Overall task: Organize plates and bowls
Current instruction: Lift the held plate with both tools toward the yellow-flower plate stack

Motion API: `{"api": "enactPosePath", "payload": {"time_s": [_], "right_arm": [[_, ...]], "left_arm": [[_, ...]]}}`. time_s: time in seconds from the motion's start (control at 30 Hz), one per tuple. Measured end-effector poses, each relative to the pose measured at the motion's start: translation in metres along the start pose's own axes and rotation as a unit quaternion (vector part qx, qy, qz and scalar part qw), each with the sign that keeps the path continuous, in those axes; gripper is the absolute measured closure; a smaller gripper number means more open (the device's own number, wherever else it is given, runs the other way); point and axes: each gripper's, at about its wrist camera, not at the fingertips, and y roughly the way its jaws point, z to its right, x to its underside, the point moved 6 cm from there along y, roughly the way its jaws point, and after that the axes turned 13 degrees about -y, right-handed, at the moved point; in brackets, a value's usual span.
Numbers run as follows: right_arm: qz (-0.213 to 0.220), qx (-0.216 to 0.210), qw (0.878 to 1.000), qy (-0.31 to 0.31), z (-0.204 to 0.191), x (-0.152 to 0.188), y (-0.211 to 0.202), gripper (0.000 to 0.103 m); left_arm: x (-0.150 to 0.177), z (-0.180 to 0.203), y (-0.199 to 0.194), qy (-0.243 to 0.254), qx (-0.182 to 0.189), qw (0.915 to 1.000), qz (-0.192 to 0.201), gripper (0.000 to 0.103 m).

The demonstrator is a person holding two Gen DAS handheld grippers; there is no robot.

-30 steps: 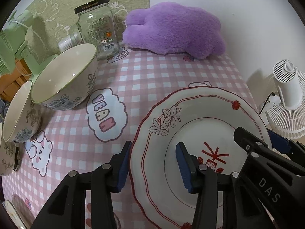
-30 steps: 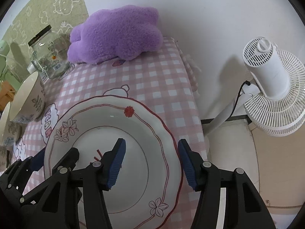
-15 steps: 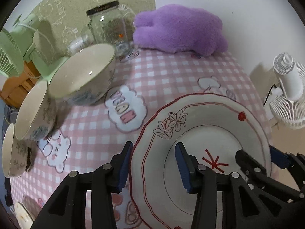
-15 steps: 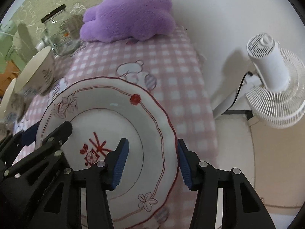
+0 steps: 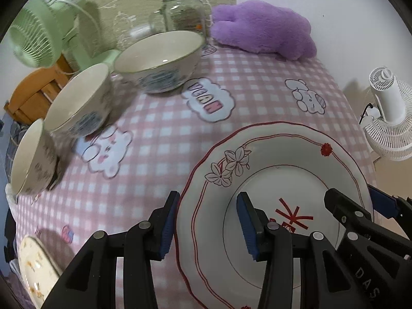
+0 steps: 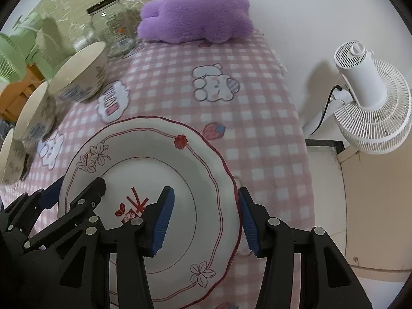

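Because plate was wide, we straddled its left rim with left gripper; pads looked clamped on rim, plate above checked cloth. Right view: right gripper clamped opposite rim, sharing load; bowls stood left.

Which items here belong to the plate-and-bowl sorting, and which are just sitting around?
Part of the job: big plate, three bowls in a row, small plate, left tool, right tool.

Just lying about: purple plush, glass jar, green fan, white fan.
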Motion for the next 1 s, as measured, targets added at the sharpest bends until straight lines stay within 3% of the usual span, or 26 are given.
{"api": "enactPosePath", "payload": {"time_s": [0.63, 0.87, 1.0], "right_arm": [[-0.031, -0.019, 0.999, -0.030, -0.072, 0.072, -0.018, 0.049], [-0.036, -0.015, 0.998, -0.039, -0.077, 0.082, -0.019, 0.049], [-0.040, -0.024, 0.998, -0.050, -0.077, 0.084, -0.014, 0.049]], "left_arm": [[0.082, -0.073, -0.031, -0.025, 0.000, 0.9988, -0.042, 0.059], [0.087, -0.073, -0.034, -0.016, 0.002, 0.9993, -0.033, 0.058], [0.088, -0.075, -0.035, -0.018, 0.001, 0.9995, -0.027, 0.052]]}}
